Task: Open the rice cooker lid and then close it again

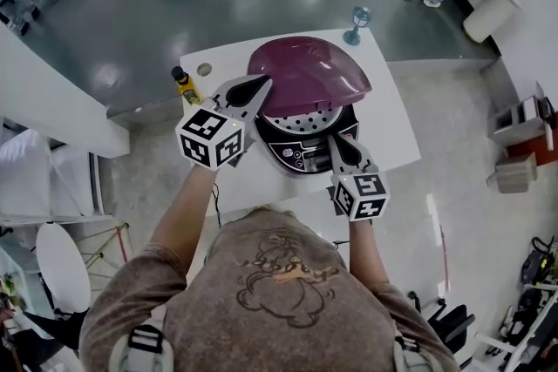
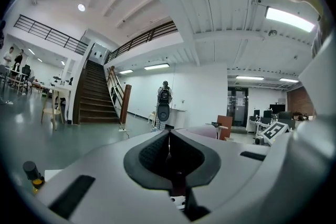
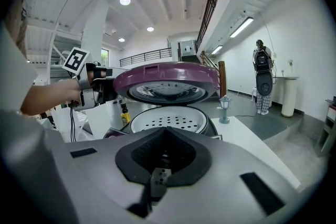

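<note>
Rice cooker on tabletop; lid half raised. L claw jaws together, tips at lid's left rim. R claw jaws together, empty, near front panel. Lid likely light, rigid, smooth: lift under rim.

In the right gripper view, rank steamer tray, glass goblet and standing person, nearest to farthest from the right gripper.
1. Steamer tray, directly ahead of the right gripper.
2. Glass goblet, farther back, right.
3. Standing person, far right.

Half the cooker interior hidden under raised lid, panel print too small to read, contact of left gripper with lid rim not discernible, bottle label illegible, right gripper covering cooker's front corner
</note>
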Tool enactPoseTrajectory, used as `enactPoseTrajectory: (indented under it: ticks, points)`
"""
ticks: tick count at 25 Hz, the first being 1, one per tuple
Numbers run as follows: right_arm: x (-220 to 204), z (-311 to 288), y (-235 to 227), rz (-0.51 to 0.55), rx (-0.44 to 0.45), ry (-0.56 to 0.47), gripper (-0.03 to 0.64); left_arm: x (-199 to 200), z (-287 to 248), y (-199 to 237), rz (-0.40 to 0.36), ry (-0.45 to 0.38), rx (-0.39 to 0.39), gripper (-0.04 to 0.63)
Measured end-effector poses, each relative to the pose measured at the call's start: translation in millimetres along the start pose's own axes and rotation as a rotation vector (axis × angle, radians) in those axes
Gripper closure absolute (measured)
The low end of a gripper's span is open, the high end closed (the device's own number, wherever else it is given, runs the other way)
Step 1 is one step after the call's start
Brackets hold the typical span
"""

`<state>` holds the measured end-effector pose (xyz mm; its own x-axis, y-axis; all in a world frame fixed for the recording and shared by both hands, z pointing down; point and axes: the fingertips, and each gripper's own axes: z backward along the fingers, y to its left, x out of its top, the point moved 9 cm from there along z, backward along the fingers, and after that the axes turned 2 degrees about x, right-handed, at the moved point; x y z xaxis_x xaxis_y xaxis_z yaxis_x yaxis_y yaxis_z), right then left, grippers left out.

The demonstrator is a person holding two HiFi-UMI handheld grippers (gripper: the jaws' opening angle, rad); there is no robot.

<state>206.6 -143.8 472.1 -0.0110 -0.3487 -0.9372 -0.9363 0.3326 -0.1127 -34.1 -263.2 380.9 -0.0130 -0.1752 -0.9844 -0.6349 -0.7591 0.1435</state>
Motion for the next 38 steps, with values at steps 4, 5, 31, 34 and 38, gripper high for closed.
enactPoseTrajectory:
  ticks: [4,5,31,34,38]
  points:
    - [1,-1,0,-0.005,0.007,0.002,0.612,12,-2,7,0.019,-0.019,-0.012,0.572]
    - [1,-1,0,-0.005,0.008,0.003,0.612,15,-2,8,0.022,-0.023,-0.017,0.572]
    - [0,-1,1,0.000,0.018,0.003,0.612,89,-20,44,0.025,-0.190,-0.057,0.572]
    - [0,-1,1,0.000,0.019,0.003,0.612,93,-22,50,0.039,-0.199,-0.065,0.572]
    - [0,-1,1,0.002,0.022,0.002,0.612,99,-25,59,0.048,-0.209,-0.088,0.572]
